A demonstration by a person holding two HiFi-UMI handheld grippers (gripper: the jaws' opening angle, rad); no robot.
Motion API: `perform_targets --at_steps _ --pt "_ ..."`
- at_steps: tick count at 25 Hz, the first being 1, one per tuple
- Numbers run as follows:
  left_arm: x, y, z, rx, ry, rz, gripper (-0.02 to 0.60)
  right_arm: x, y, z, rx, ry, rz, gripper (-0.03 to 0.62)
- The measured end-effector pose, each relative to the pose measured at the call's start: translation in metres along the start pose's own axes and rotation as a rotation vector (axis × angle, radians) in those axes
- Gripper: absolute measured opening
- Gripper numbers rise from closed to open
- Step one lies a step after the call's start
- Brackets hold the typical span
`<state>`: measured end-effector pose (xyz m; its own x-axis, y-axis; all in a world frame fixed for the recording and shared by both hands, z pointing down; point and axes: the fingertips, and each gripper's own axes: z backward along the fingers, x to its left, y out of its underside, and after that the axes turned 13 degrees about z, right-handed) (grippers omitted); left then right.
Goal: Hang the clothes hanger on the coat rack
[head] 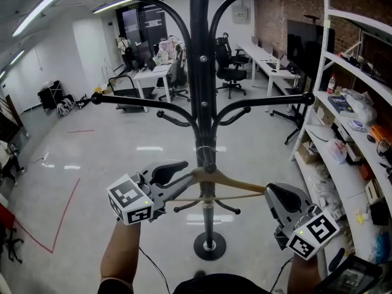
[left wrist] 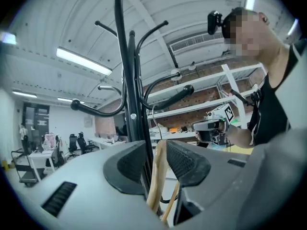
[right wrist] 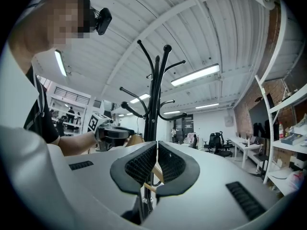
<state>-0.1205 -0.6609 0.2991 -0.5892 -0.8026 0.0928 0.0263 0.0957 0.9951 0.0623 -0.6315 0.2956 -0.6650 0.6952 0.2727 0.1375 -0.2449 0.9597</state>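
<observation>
The black coat rack (head: 201,72) stands straight ahead, its curved arms spreading above my hands. A wooden clothes hanger (head: 236,184) lies level against the pole, between the two grippers. My left gripper (head: 182,179) is open. The hanger's left arm (left wrist: 156,176) runs between its pads, with a gap on the left side. My right gripper (head: 269,193) is shut on the hanger's right end, and wood (right wrist: 152,172) shows just below the closed pads. The thin metal hook (head: 206,152) sits at the pole; I cannot tell whether it rests on an arm.
The rack's round base (head: 209,245) stands on the glossy floor just in front of me. White shelving (head: 343,133) full of items runs along the right. Desks and office chairs (head: 229,66) fill the back. Red tape (head: 64,216) marks the floor at left.
</observation>
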Motion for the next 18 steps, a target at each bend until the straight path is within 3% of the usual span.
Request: perform_targets --at_steps 3,8,12,15,18 --pt "-0.014 -0.009 0.033 -0.088 -0.099 0.023 0.126 0.004 0.0 0.016 -0.016 -0.024 -0.027 0.008" --pt "-0.062 0.018 0.075 -0.211 -0.246 0.135 0.117 0.022 0.012 0.041 -0.015 -0.078 -0.067 0.008" --pt "-0.108 0.038 0.097 -0.281 -0.32 0.195 0.006 0.032 0.015 0.063 -0.005 -0.063 -0.096 0.008" --pt "-0.136 0.044 0.115 -0.32 -0.345 0.243 0.0 0.051 0.012 0.075 0.0 -0.101 -0.101 0.008" --pt "-0.167 0.044 0.132 -0.346 -0.312 0.229 0.0 0.073 0.003 0.081 -0.004 -0.126 -0.095 0.008"
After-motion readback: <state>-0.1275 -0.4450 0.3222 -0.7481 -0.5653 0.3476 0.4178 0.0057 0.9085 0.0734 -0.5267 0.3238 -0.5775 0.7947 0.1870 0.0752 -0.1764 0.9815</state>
